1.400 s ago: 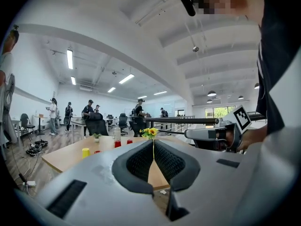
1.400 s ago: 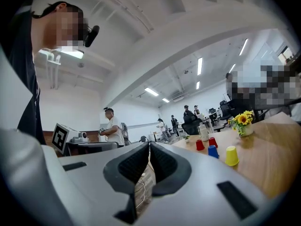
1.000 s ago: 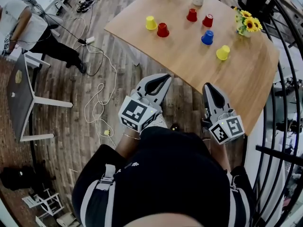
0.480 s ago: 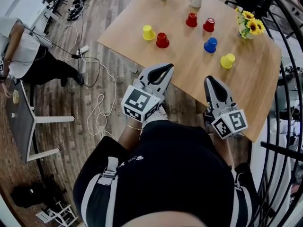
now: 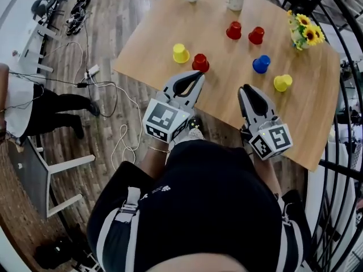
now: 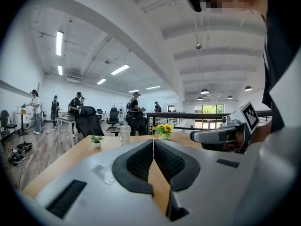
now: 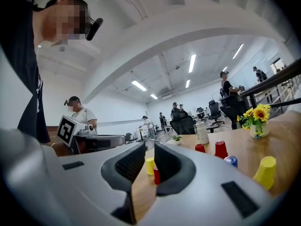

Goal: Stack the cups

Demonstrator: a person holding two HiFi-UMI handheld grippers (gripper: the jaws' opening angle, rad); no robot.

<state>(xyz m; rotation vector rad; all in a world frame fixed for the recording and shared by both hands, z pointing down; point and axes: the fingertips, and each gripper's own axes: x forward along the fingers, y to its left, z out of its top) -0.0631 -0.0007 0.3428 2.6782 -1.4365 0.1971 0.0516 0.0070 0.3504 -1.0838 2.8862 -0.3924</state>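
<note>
Closing on desk (image 5: 164,33): both tools now over its near edge, nearer than a second ago. Left tool (image 5: 198,74) clenched, empty. Right tool (image 5: 245,88) jaws slightly apart, empty. Six cups (image 5: 261,64) scattered mid-desk, unstacked. Red cup (image 5: 199,62) nearest that edge. I judge first grasp next.

Both grippers moved forward toward the table (image 5: 221,98). Left gripper (image 5: 199,74), short of the near edge a second ago, now has its tips over the edge, near a red cup (image 5: 200,63). Right gripper (image 5: 245,88) reaches further over the tabletop.
</note>
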